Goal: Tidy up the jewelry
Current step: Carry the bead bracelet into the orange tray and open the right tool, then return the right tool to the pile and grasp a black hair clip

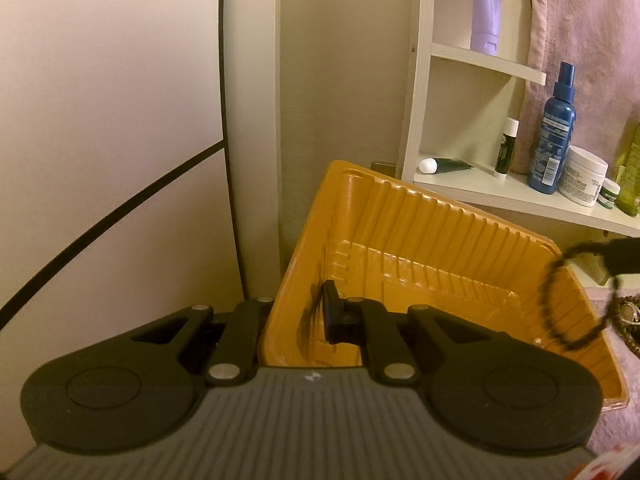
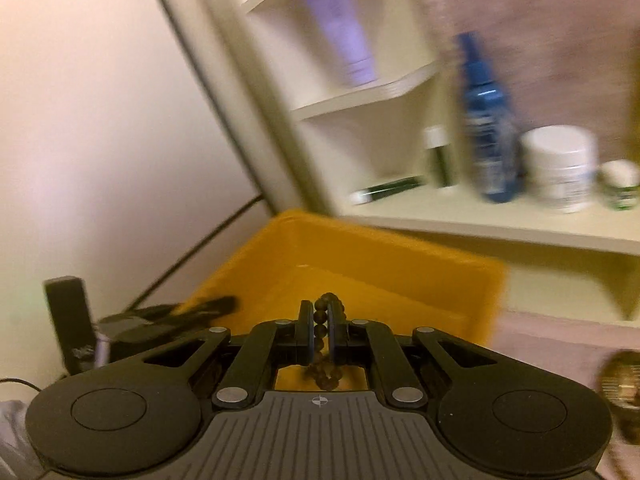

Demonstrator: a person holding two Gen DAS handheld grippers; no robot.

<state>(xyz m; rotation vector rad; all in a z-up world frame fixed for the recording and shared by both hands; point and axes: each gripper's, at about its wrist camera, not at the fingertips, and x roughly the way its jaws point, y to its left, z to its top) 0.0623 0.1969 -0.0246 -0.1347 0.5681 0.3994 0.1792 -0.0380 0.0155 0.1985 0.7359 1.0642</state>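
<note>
Orange tray (image 1: 440, 240) sits empty, its near wall pinched by the left tongs (image 1: 326, 312); right tongs (image 2: 320, 328) clamp a dark bead bracelet (image 2: 322, 320) above it, more jewelry (image 1: 628, 316) waiting right.

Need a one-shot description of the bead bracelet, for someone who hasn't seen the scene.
Start at the white shelf unit with toiletries; below it sits an orange plastic tray, its near wall clamped by the left gripper. At the tray's right edge the right gripper holds the bead bracelet: a hanging loop of small dark round beads, unlike the brassy jewelry lying on the pink cloth.
</note>
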